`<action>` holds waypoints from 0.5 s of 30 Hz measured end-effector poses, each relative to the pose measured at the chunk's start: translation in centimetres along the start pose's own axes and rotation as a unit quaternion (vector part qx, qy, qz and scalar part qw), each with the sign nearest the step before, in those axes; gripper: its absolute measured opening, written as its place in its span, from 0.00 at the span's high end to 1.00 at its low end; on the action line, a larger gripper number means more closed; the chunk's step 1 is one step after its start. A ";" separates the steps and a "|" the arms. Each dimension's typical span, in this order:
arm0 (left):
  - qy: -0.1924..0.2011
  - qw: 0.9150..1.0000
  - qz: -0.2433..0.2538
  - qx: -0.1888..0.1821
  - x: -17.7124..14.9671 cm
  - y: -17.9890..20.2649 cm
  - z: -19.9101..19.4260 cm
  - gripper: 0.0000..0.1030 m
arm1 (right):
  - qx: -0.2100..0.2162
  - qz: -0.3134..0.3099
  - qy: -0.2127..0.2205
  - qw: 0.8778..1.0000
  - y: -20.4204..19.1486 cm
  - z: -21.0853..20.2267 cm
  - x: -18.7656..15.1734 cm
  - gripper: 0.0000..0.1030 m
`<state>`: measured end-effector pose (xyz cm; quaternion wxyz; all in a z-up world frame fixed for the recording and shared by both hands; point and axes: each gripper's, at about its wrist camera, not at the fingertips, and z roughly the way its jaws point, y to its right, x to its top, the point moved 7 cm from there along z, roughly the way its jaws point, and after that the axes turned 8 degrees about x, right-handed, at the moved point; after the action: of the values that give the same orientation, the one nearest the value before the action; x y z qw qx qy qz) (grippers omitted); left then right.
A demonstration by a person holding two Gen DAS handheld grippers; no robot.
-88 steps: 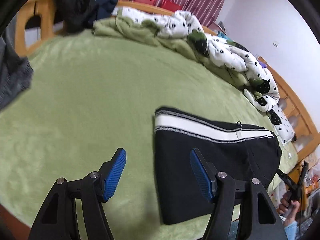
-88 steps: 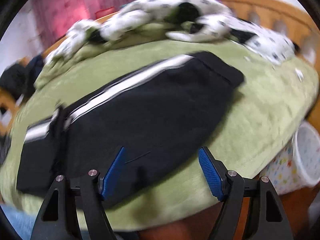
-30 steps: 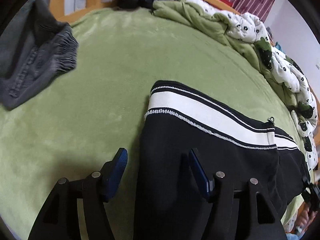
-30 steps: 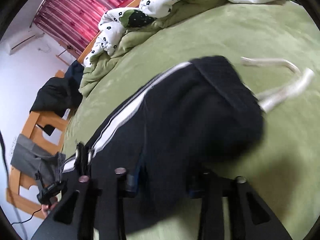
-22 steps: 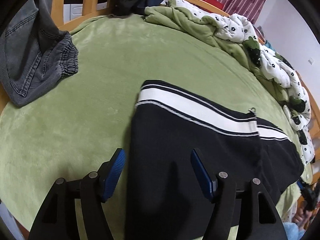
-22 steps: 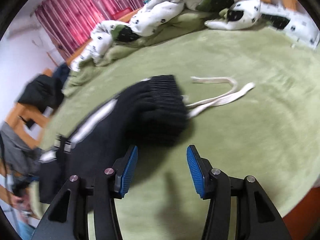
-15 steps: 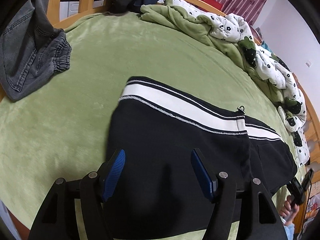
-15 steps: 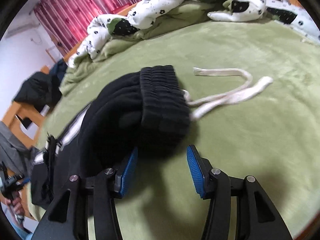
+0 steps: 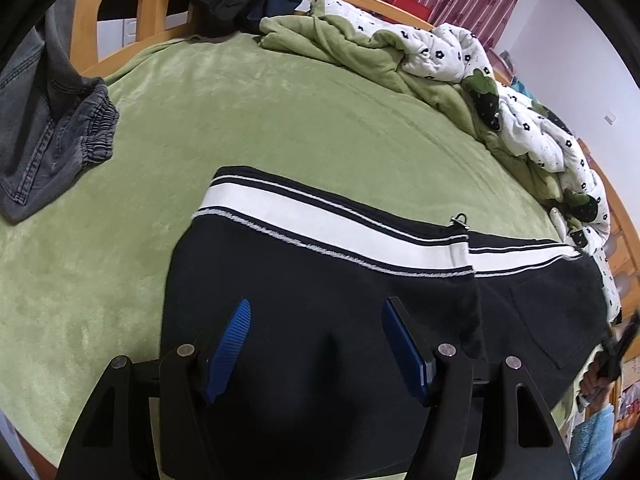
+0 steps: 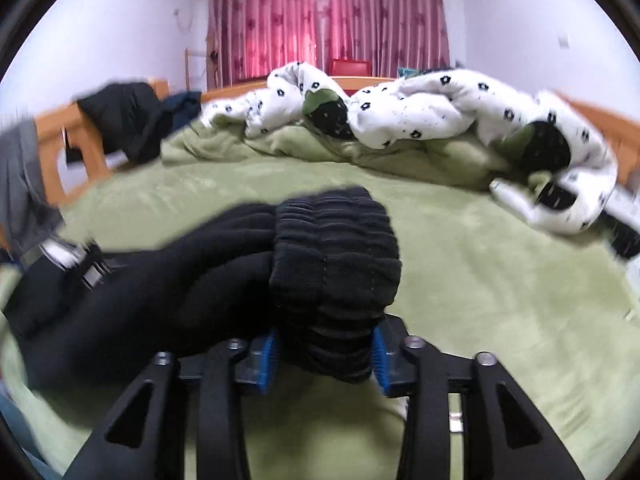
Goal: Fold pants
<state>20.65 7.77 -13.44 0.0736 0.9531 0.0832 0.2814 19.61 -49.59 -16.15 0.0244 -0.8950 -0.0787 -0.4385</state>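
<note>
Right tongs (image 10: 324, 354) pinch pants (image 9: 320, 300) waistband; left tongs (image 9: 316, 344) spread above; bedspread (image 9: 260, 120) open beyond.

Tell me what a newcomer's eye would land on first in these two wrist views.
First, the black pants with a broad white stripe, spread on the green bedspread beneath the open left tongs. In the right wrist view, their bunched ribbed waistband fills the middle, lifted between the pads of the right tongs. Behind lies a rumpled white flowered quilt along the far side of the bed, below red curtains.
</note>
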 end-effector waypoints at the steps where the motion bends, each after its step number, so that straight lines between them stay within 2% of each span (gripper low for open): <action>1: -0.002 1.000 -0.001 -0.003 -0.1 0.1 0.1 0.36 | -0.002 0.003 -0.021 1.000 0.2 0.3 -1.0 0.48; 2: -0.004 1.000 -0.002 -0.006 -0.2 0.1 0.1 0.36 | 0.007 0.020 -0.060 0.998 0.6 0.8 -3.1 0.47; 4: -0.007 1.000 -0.003 -0.013 -0.5 0.1 0.1 0.36 | 0.003 0.050 -0.107 0.993 1.1 0.9 -6.5 0.46; 5: -0.008 1.000 -0.003 -0.016 -0.6 0.1 0.0 0.36 | -0.002 0.061 -0.115 0.991 1.1 0.6 -7.6 0.46; 6: -0.009 1.000 -0.002 -0.021 -0.8 0.2 -0.1 0.36 | -0.026 0.076 -0.118 0.990 1.3 -0.4 -8.7 0.46; 8: -0.011 1.000 0.000 -0.029 -1.1 0.2 -0.2 0.36 | -0.034 0.113 -0.108 0.987 1.8 -2.3 -9.5 0.46; 10: -0.014 0.999 0.000 -0.044 -1.7 0.4 -0.3 0.36 | -0.007 0.194 -0.081 0.978 2.2 -4.3 -9.6 0.46; 12: -0.021 0.998 -0.001 -0.055 -2.3 0.5 -0.1 0.36 | 0.028 0.263 -0.059 0.963 2.1 -5.2 -8.9 0.45; 15: -0.028 0.997 -0.006 -0.072 -2.9 0.8 -0.1 0.36 | 0.059 0.326 -0.034 0.943 1.1 -4.7 -7.5 0.33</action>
<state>18.27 6.45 -14.79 0.1460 0.9523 0.0666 0.2595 11.58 -52.14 -19.18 0.2166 -0.8830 0.1908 -0.3702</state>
